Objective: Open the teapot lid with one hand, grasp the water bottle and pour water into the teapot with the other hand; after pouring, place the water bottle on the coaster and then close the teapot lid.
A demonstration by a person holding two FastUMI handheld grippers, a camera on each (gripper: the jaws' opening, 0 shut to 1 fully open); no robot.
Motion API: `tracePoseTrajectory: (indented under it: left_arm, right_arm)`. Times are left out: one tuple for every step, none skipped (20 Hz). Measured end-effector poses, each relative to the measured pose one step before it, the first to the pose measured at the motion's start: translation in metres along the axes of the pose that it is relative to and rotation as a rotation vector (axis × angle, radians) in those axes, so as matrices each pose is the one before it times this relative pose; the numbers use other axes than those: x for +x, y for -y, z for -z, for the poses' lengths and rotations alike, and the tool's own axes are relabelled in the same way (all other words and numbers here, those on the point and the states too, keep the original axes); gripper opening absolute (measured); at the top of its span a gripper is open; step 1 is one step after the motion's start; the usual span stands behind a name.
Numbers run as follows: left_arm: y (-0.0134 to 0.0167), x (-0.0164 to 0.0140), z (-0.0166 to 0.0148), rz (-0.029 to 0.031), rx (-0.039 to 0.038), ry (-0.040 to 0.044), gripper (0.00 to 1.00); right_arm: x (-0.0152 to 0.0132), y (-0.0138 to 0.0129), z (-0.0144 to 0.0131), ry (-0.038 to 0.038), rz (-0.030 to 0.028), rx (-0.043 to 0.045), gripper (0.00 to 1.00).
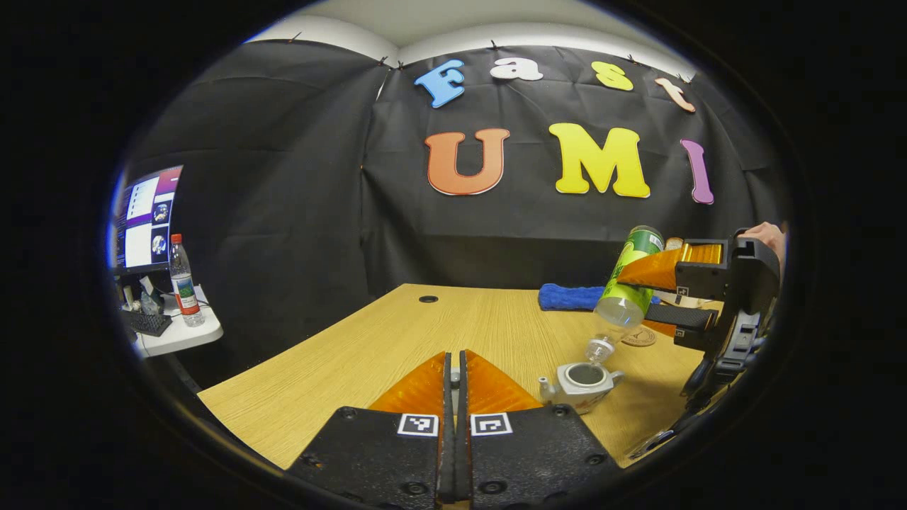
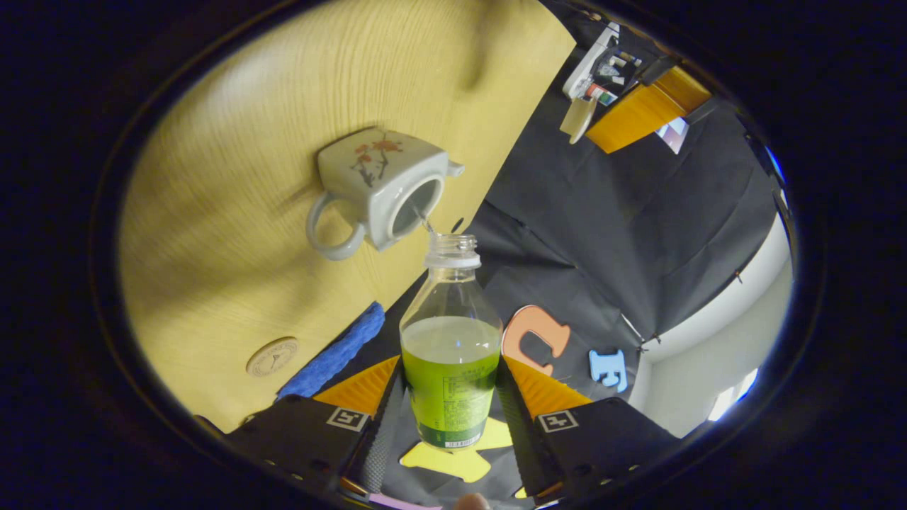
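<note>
My right gripper point(image 2: 451, 368) is shut on a clear water bottle with a green label point(image 2: 451, 347), tipped neck-down. A thin stream of water point(image 2: 425, 221) runs from its mouth into the open white teapot point(image 2: 375, 184), which stands on the wooden table. In the left gripper view the bottle point(image 1: 627, 290) hangs over the teapot point(image 1: 584, 379) at the right, held by the right gripper point(image 1: 655, 294). My left gripper point(image 1: 453, 368) is shut, raised left of the pot. In the right gripper view it holds the white lid point(image 2: 577, 117). A round coaster point(image 1: 639, 338) lies behind the teapot.
A blue cloth point(image 1: 570, 296) lies at the table's far edge near the coaster. The wooden table point(image 1: 425, 333) has a cable hole point(image 1: 428, 299). A side shelf at left carries a monitor point(image 1: 145, 219), a keyboard and another bottle point(image 1: 184, 283).
</note>
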State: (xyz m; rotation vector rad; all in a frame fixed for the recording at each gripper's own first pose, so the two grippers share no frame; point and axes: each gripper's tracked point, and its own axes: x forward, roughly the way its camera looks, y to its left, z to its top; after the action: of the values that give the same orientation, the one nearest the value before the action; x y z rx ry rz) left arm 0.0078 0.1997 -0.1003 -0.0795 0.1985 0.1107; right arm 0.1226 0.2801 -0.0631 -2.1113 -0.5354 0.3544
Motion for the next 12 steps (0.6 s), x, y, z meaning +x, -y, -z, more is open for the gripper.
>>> tracePoseTrajectory:
  left_arm:
    - [-0.00025, 0.00008, -0.00007, 0.00012, -0.001, -0.00019, 0.03]
    - [-0.00104, -0.0007, 0.0008, -0.00188, -0.00054, -0.00119, 0.02]
    - [-0.00085, 0.00098, -0.00015, -0.00153, -0.0008, -0.00307, 0.02]
    - [-0.00012, -0.00087, 0.00106, -0.00015, 0.00086, -0.00063, 0.02]
    - [-0.00053, -0.00045, -0.0005, -0.0007, 0.00141, 0.00021, 0.02]
    - [-0.00136, -0.00046, -0.00028, -0.0013, 0.00095, 0.00048, 0.03]
    - [-0.00133, -0.00057, -0.00044, -0.00033, 0.00043, -0.00022, 0.02]
    - [-0.00168, -0.00034, 0.0007, 0.00138, -0.00093, -0.00062, 0.02]
    - [-0.00105, -0.00109, 0.00016, 0.00847, -0.00106, -0.00081, 0.02]
    - [-0.00119, -0.00063, -0.00047, -0.00202, -0.00462, 0.00225, 0.02]
    - [-0.00455, 0.00044, 0.00088, -0.0079, -0.00617, -0.00192, 0.02]
    - [-0.00248, -0.0011, 0.00033, -0.00491, -0.00515, -0.00035, 0.02]
  right_arm:
    - [0.00023, -0.00075, 0.00028, 0.00027, -0.00118, -0.00238, 0.71]
    - [0.00009, -0.0003, -0.00009, -0.00019, -0.00172, -0.00159, 0.71]
    - [0.00042, 0.00011, -0.00063, 0.002, 0.00006, -0.00071, 0.71]
    - [-0.00005, -0.00041, -0.00094, 0.00416, 0.00264, 0.00219, 0.71]
    - [0.00032, 0.0, -0.00142, 0.0039, 0.00234, 0.00138, 0.71]
    - [0.00059, 0.00002, -0.00052, 0.00346, 0.00097, 0.00291, 0.71]
    - [-0.00057, -0.00021, -0.00102, 0.00316, 0.00047, 0.00561, 0.71]
    - [0.00118, 0.00029, -0.00016, 0.00062, 0.0014, 0.0092, 0.71]
    - [-0.00072, 0.00037, -0.00115, 0.00206, -0.00384, 0.02084, 0.71]
    - [-0.0015, -0.00105, -0.00015, 0.00305, -0.00588, 0.02757, 0.73]
    - [-0.00106, -0.00317, -0.00246, 0.00366, -0.01903, 0.03989, 0.73]
    - [-0.00033, -0.00633, -0.00124, 0.00097, -0.03015, 0.05002, 0.73]
